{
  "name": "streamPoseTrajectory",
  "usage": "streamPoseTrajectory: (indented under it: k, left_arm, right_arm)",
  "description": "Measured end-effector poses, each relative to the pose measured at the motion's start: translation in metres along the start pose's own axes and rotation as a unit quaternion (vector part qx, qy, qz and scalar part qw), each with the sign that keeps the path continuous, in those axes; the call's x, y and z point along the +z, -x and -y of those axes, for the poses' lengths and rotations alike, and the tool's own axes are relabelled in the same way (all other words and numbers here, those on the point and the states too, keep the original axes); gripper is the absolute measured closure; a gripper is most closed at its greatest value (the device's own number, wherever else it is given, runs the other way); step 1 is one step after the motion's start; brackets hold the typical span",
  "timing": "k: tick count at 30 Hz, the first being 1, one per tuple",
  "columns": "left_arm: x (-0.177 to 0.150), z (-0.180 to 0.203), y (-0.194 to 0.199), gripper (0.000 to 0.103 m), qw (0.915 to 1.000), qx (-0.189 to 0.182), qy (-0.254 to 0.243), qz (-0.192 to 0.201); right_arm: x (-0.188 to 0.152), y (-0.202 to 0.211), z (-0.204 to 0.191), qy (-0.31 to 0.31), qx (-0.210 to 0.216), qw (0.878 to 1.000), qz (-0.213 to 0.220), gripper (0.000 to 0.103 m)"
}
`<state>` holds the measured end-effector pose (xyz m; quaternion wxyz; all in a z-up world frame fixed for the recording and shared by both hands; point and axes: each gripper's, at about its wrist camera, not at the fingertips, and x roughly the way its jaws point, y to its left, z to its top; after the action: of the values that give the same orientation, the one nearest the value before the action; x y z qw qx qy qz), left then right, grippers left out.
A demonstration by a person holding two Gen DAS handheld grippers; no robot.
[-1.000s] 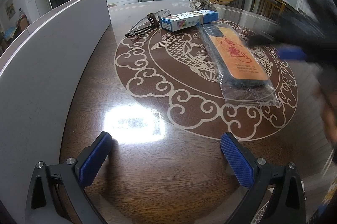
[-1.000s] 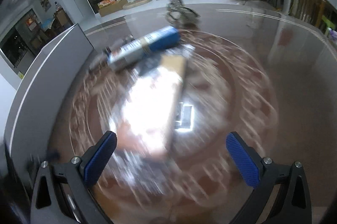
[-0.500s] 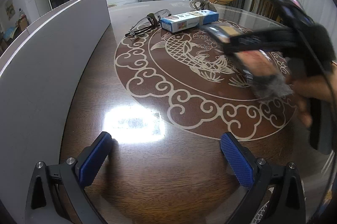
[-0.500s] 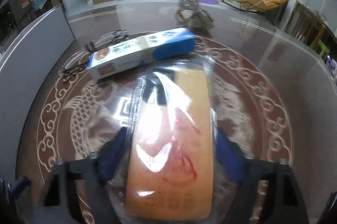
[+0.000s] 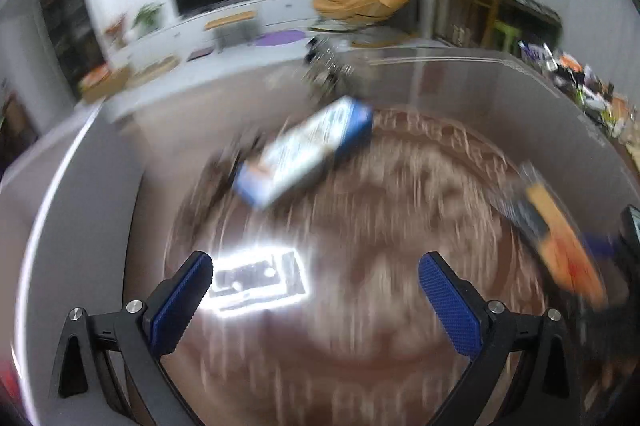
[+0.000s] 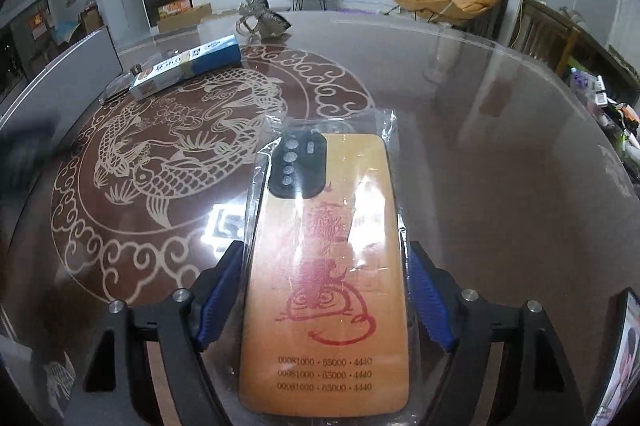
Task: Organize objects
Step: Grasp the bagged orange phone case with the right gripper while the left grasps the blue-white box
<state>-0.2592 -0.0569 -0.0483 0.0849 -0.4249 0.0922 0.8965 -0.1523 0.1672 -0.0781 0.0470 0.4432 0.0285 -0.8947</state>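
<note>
An orange phone case (image 6: 320, 226) with a red drawing, sealed in a clear plastic sleeve, sits between the blue pads of my right gripper (image 6: 324, 298). The pads press its two long edges and hold it above the table, though the jaws are opening slightly. In the blurred left wrist view the same case (image 5: 560, 242) shows at the far right. My left gripper (image 5: 314, 274) is open and empty over the table's carp pattern. Beyond it lies a blue and white box (image 5: 308, 150), which also appears in the right wrist view as the box (image 6: 188, 66) at the back left.
The round brown table (image 6: 480, 146) has a glossy top. Glasses (image 6: 120, 88) lie beside the box, with a silver ornament (image 6: 260, 14) further back. A grey panel (image 5: 80, 226) curves along the left edge. Small clutter (image 6: 612, 106) lines the right rim.
My right gripper closed on the phone case and carried it off the carp pattern to the right. My left gripper swung across towards the blue and white box, still open.
</note>
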Motion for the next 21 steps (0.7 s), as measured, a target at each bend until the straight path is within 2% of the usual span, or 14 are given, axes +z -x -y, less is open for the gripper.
streamPoseTrajectory:
  k: [2,5,8,11,12,13,15,16,18,21]
  left_arm:
    - [0.034,0.000,-0.027,0.000,0.9998,0.002,-0.017,-0.012]
    - [0.065,0.000,-0.071,0.000,0.9988,0.004,-0.031,-0.039]
    - [0.075,0.002,-0.099,0.000,0.9974,-0.004,-0.034,-0.064]
    - [0.076,0.005,-0.114,0.000,0.9957,-0.029,-0.036,-0.080]
    - [0.076,0.006,-0.114,0.003,0.9962,-0.024,-0.041,-0.073]
    - [0.075,0.008,-0.112,0.023,0.9969,-0.017,-0.047,-0.061]
    - [0.072,0.011,-0.109,0.044,0.9973,0.000,-0.051,-0.053]
    - [0.068,0.011,-0.105,0.048,0.9978,0.003,-0.043,-0.049]
    - [0.055,0.010,-0.095,0.048,0.9988,0.006,-0.013,-0.046]
    - [0.019,0.014,-0.069,0.048,0.9984,0.028,0.026,-0.043]
  right_arm:
    - [-0.003,0.003,-0.001,0.000,0.001,1.000,0.000,0.024]
    - [-0.003,0.002,0.001,0.000,0.003,1.000,0.000,0.023]
    - [-0.003,0.002,0.001,0.000,0.003,1.000,0.000,0.023]
    - [-0.003,0.002,0.001,0.000,0.003,1.000,0.000,0.022]
    - [-0.003,0.002,0.001,0.000,0.003,1.000,0.000,0.022]
    - [-0.003,0.002,0.002,0.000,0.003,1.000,0.000,0.022]
    - [-0.003,0.002,0.001,0.000,0.003,1.000,0.000,0.023]
    - [-0.003,0.002,0.001,0.000,0.003,1.000,0.000,0.023]
    - [-0.003,0.002,0.001,0.000,0.003,1.000,0.000,0.023]
    - [-0.003,0.002,0.001,0.001,0.003,1.000,0.000,0.023]
